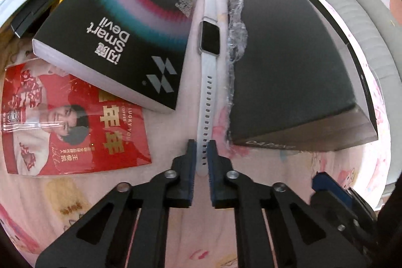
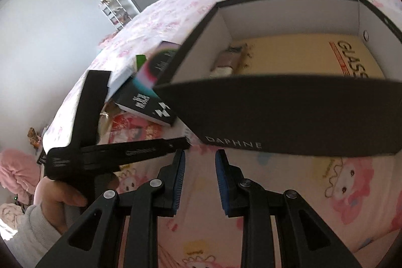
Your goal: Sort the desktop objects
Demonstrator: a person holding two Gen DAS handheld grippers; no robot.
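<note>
A white smartwatch (image 1: 209, 42) lies flat on the pink cloth between a black "Smart Devil" box (image 1: 120, 29) and a large black "DAPHNE" box (image 1: 294, 62). My left gripper (image 1: 202, 145) is shut on the near end of the watch strap. My right gripper (image 2: 200, 155) is open and empty, hovering over the cloth just in front of the DAPHNE box (image 2: 289, 117), which is open on top. Inside it lie a yellow "GLASS" package (image 2: 314, 54) and a small pouch (image 2: 226, 62).
A red printed envelope (image 1: 70, 124) lies left of the watch, partly under the Smart Devil box. A dark flat object (image 1: 37, 14) and white and green items lie behind. The left gripper's body (image 2: 100, 142) and the hand holding it show in the right wrist view.
</note>
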